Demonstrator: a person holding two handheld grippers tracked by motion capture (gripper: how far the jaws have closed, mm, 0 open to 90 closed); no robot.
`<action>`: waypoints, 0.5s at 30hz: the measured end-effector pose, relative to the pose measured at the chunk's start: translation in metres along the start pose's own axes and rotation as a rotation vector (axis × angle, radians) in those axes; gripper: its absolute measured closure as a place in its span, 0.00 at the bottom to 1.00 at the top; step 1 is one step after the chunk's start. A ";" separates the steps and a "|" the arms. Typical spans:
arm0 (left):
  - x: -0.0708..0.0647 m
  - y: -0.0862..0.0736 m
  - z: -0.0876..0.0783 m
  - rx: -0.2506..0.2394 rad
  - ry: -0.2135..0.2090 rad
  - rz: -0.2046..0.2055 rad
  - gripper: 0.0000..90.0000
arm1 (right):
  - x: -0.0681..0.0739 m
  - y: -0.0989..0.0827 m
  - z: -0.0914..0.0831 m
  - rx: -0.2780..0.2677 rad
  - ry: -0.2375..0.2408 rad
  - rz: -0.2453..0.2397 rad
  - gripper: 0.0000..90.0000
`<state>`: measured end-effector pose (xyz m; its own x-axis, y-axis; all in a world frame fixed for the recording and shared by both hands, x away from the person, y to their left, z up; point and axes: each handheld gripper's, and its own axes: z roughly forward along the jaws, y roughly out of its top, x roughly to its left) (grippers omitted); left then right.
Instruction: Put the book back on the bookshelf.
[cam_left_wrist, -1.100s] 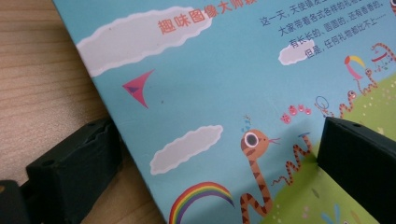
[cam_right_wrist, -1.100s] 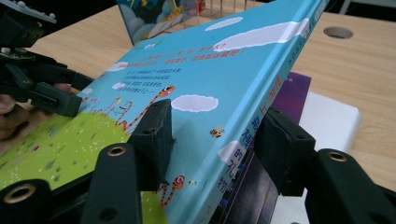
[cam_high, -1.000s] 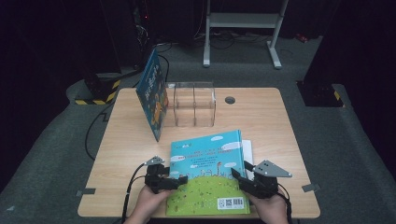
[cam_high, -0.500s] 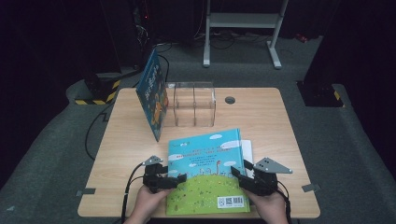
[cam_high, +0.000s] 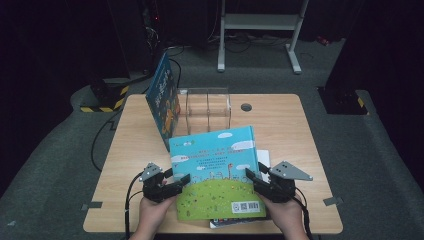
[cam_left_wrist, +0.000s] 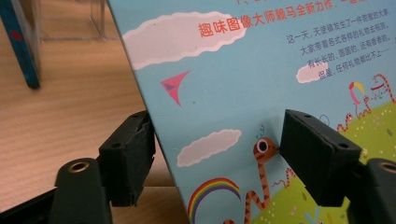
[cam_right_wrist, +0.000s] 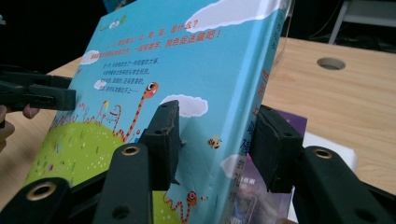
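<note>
Books are the work here, and the job looks barely past its start; at the upper left of the high view one blue book (cam_high: 163, 100) already stands on edge against the left side of a clear acrylic rack (cam_high: 208, 106), whose slots look empty; that one I take as placed, or nearly so. Lower centre of the same view, the picture book (cam_high: 216, 170) with the sky-and-meadow cover is lifted off the table (cam_high: 280, 120), tilted with its far edge up, above at least one more book (cam_high: 235, 224) lying flat beneath it. At lower left the left gripper (cam_high: 177, 183) has the book's left edge between its jaws; in the left gripper view the jaws have just been closing, one pad (cam_left_wrist: 128, 154) behind the cover and the other pad (cam_left_wrist: 317, 154) just touching the front, with a sliver of gap behind, so it is narrowing but not yet clamped. At lower right the right gripper (cam_high: 255, 178) straddles the spine side; in the right gripper view its jaws have also been closing, and both pads (cam_right_wrist: 163, 135) press the book's faces, so it holds the book. Left to do, by my reading: firm up the left grip, carry the book to the rack at upper centre, stand it upright in a slot, then handle what lies underneath.
</note>
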<state>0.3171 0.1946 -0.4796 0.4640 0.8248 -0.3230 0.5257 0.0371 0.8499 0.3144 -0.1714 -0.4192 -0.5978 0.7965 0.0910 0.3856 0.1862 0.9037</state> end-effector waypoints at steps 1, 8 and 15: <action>0.000 0.001 -0.001 -0.007 0.005 0.009 0.32 | 0.001 0.003 -0.001 -0.013 -0.004 -0.007 0.62; -0.006 0.007 -0.005 -0.070 0.036 0.049 0.35 | 0.003 0.009 -0.004 -0.060 -0.015 -0.021 0.63; -0.011 0.014 -0.007 -0.110 0.062 0.089 0.37 | 0.006 0.014 -0.009 -0.113 -0.036 -0.046 0.65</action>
<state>0.3146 0.1900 -0.4608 0.4588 0.8605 -0.2213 0.4014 0.0215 0.9157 0.3102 -0.1692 -0.4020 -0.5870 0.8088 0.0350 0.2752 0.1586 0.9482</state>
